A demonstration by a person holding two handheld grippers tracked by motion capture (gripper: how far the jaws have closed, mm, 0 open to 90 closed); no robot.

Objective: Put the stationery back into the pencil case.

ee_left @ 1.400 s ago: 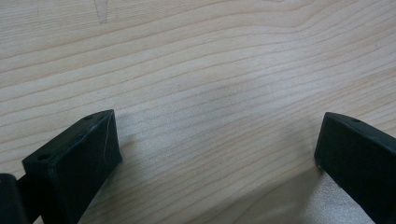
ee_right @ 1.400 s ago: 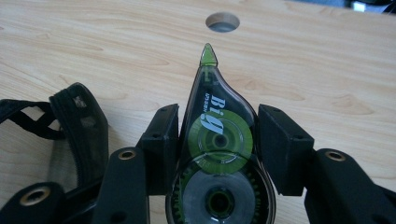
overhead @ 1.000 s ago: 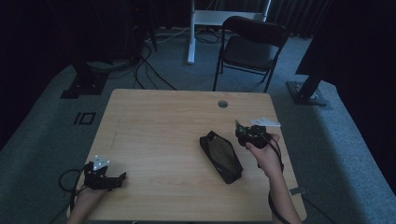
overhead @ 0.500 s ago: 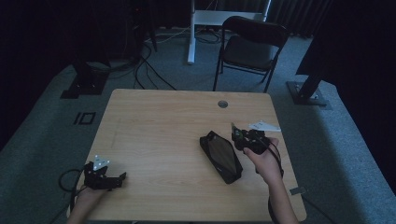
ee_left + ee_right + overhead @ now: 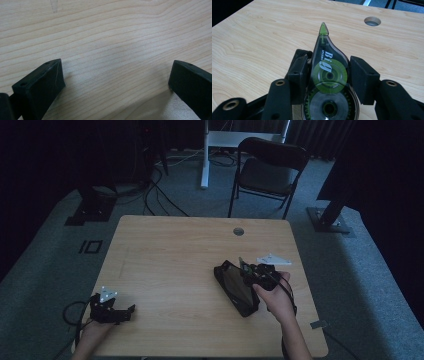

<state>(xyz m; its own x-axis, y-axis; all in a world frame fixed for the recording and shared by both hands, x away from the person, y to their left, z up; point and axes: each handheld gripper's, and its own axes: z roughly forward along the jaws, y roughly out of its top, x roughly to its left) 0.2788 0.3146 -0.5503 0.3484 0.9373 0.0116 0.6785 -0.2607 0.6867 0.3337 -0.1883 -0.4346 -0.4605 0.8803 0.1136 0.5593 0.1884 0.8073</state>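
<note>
My right gripper (image 5: 329, 77) is shut on a clear correction tape dispenser (image 5: 327, 65) with green reels and a green tip that points away from me. In the high view this gripper (image 5: 251, 271) hangs over the right edge of a black zip case (image 5: 235, 287), which lies at the table's right middle. The tape dispenser (image 5: 243, 266) shows there as a small green sliver. My left gripper (image 5: 127, 312) rests at the table's near left corner. Its jaws (image 5: 116, 82) stand wide apart over bare wood, with nothing between them.
The wooden table (image 5: 175, 260) has a round cable hole (image 5: 238, 231) at its far middle, also seen in the right gripper view (image 5: 372, 21). A dark folding chair (image 5: 270, 167) stands beyond the far edge. Cables lie on the grey carpet at the back left.
My right hand has carried the tape dispenser leftward, from beside the black case to over its right edge. The left gripper has stayed put.
</note>
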